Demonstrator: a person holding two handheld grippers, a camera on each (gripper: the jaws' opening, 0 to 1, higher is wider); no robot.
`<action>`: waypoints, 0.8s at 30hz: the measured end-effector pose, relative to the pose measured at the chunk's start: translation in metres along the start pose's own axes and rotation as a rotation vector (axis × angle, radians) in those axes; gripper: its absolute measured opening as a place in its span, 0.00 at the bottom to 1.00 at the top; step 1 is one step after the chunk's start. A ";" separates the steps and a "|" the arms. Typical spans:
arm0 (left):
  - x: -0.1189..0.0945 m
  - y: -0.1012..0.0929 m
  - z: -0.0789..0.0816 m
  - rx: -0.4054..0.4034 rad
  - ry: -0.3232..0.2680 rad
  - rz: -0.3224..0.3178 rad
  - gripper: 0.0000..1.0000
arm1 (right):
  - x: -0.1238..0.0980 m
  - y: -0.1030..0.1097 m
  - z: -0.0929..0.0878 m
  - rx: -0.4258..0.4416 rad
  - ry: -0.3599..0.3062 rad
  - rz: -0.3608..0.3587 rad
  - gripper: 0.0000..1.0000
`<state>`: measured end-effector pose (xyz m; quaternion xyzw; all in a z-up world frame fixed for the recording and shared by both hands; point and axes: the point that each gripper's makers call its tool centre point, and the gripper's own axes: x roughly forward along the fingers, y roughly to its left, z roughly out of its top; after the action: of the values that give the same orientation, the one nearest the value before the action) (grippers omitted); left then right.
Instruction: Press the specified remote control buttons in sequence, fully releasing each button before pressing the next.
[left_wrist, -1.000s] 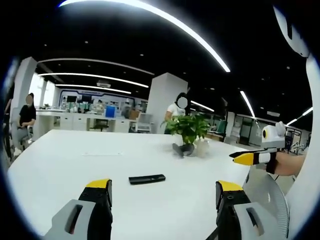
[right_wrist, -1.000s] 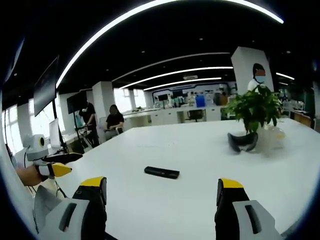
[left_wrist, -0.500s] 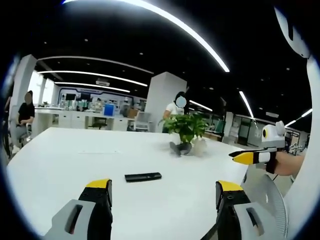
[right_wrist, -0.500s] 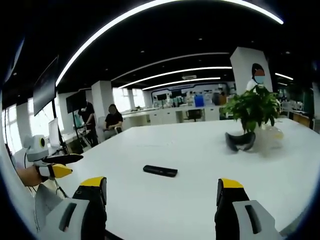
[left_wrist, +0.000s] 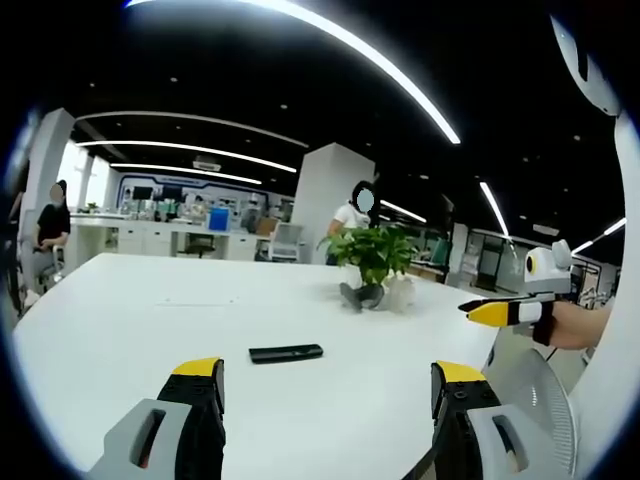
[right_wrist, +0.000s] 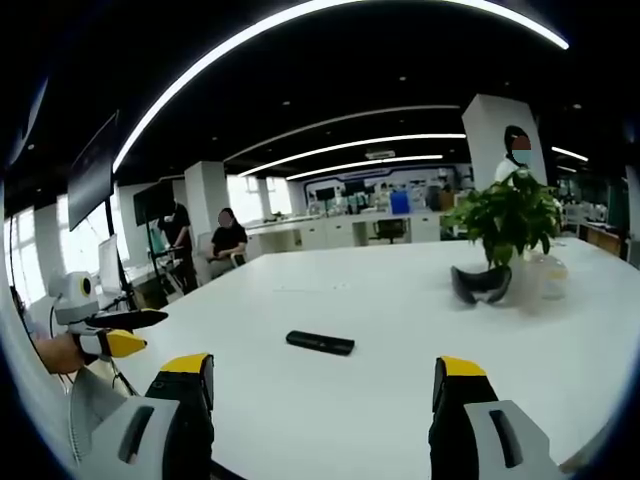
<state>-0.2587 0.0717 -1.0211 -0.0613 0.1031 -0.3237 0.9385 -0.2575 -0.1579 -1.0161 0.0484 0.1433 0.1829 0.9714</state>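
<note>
Not much has changed since the earlier pictures. In the left gripper view the whole picture has slid a bit, so the camera moved, and the black remote (left_wrist: 286, 352) has stayed flat on the table. In the right gripper view almost nothing differs.

The room is a big office with a dark ceiling and long bright light strips (left_wrist: 330, 45). The large white table (left_wrist: 120, 330) takes up most of the floor space in view. Far back there are white desks, a white pillar (left_wrist: 325, 200), and people sitting and standing.

On the table, a green plant (left_wrist: 375, 255) stands at about 1 o'clock from the remote, well apart from it. A dark curved thing (right_wrist: 483, 283) lies at the foot of the plant.

The remote sits near the middle of the table, ahead of both grippers and touched by neither.

The left gripper (left_wrist: 325, 385) has its jaws wide apart with nothing between them. The right gripper (right_wrist: 325, 385) also has its jaws wide apart and holds nothing. In the right gripper view, the left gripper shows at 9 o'clock, held by a hand (right_wrist: 55, 352).
</note>
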 end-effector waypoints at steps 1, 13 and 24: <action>0.001 0.000 0.000 0.000 0.001 -0.001 0.88 | 0.000 0.000 0.000 0.000 0.001 0.000 0.90; 0.018 0.006 -0.009 -0.007 0.065 -0.018 0.90 | 0.002 -0.009 -0.002 0.013 0.008 -0.011 0.90; 0.045 0.018 -0.013 -0.018 0.132 -0.062 0.92 | 0.005 -0.018 -0.002 0.030 0.008 -0.030 0.90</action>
<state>-0.2167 0.0576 -1.0443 -0.0512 0.1655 -0.3550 0.9187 -0.2479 -0.1727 -1.0222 0.0600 0.1508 0.1663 0.9726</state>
